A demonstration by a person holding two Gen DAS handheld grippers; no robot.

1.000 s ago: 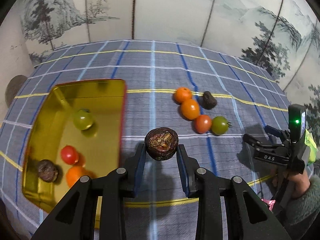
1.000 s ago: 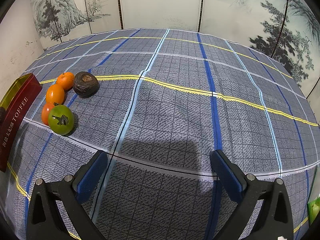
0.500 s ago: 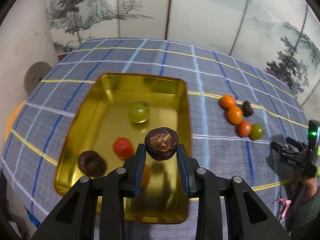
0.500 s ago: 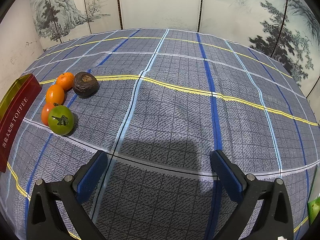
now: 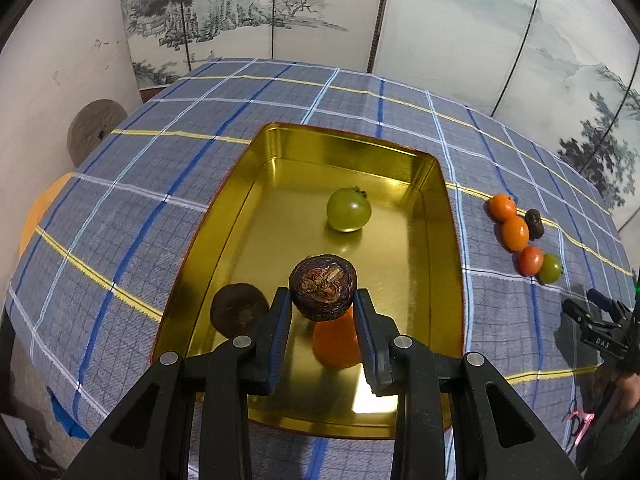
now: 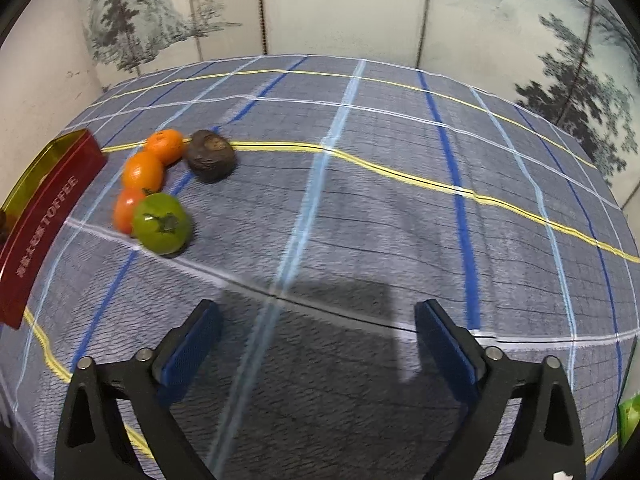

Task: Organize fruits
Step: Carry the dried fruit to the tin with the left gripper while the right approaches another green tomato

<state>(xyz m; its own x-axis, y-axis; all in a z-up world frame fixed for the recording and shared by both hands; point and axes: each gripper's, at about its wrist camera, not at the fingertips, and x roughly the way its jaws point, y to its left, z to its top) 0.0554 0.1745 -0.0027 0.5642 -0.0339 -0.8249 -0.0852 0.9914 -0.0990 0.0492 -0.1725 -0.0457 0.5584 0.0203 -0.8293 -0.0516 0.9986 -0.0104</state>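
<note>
My left gripper (image 5: 322,312) is shut on a dark purple-brown fruit (image 5: 323,286) and holds it above the gold tin (image 5: 444,200). In the tin lie a green tomato (image 5: 349,210), a brown fruit (image 5: 239,309) and an orange fruit (image 5: 335,342) partly hidden under the held one. On the cloth to the right sit two orange fruits (image 6: 160,146), a red tomato (image 6: 125,208), a green tomato (image 6: 162,222) and a dark brown fruit (image 6: 211,155). My right gripper (image 6: 316,326) hovers over bare cloth, its jaws closing with nothing between them.
The checked blue cloth (image 6: 380,200) covers the table. The tin's red side reads TOFFEE (image 6: 44,220). Painted screen panels (image 5: 440,20) stand behind the table. A person's hand (image 5: 616,384) holds the right gripper at the far right of the left wrist view.
My left gripper carried the dark fruit leftward from over the cloth to above the tin. The right gripper's jaws have narrowed slightly and its view shifted a little toward the fruit group.
</note>
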